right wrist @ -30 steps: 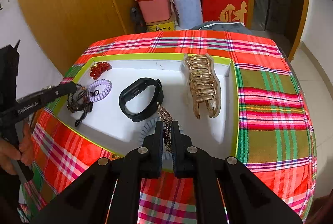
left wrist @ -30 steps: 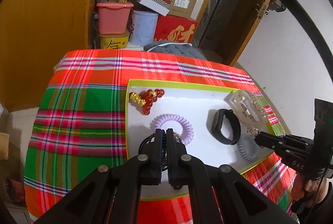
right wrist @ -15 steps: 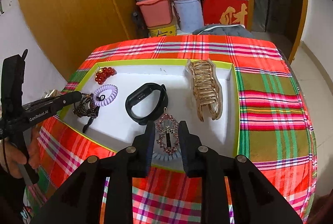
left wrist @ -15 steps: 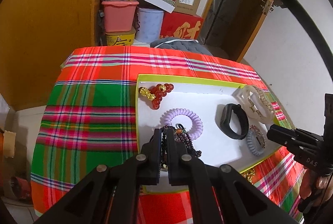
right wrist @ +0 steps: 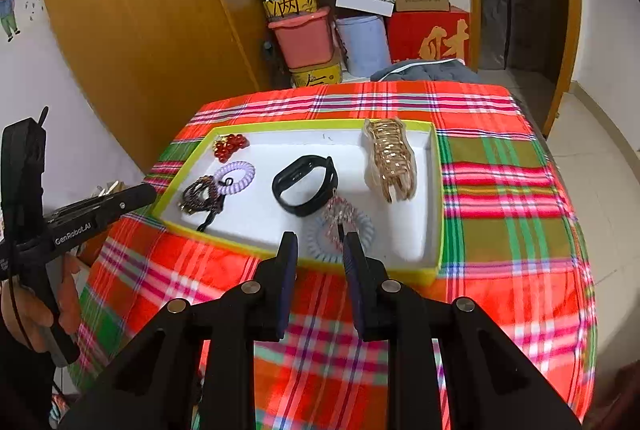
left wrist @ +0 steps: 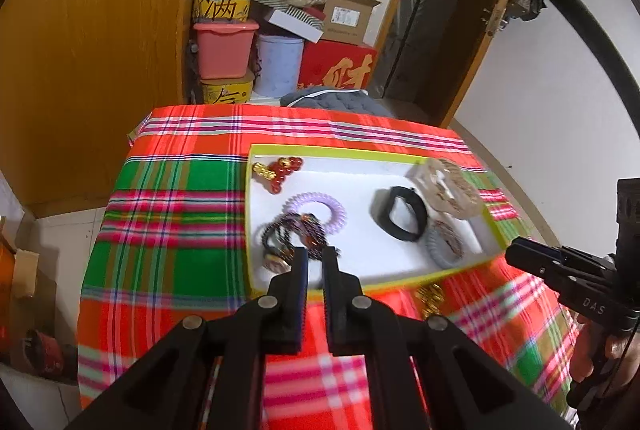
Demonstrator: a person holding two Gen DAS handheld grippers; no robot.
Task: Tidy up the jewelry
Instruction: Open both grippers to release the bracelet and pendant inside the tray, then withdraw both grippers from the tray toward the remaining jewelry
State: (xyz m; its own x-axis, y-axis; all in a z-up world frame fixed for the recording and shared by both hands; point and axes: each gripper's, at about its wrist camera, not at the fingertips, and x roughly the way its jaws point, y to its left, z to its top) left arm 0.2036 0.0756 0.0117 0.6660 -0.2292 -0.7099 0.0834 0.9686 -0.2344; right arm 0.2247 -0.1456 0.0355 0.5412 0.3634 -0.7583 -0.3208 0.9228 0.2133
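Hovering at the tray's near rim, the right gripper (right wrist: 317, 247) has its fingers parted and empty above the beaded ornament (right wrist: 340, 214); the left gripper (left wrist: 314, 261), barely parted, holds nothing. Beyond, jewelry lies spaced across the white tray (right wrist: 434, 190) (probably for sorting): dark bead bracelet (right wrist: 199, 195), black band (right wrist: 305, 184), gold hair claw (right wrist: 390, 160).

Ahead of the right gripper (right wrist: 318, 244) a tray (right wrist: 437, 190) sits on the table (right wrist: 500, 190), holding a coil tie with an earring (right wrist: 340, 226) nearest, a wristband (right wrist: 306, 186) behind it, a hair claw (right wrist: 390, 158) right, bead bracelets (right wrist: 200, 194) far left
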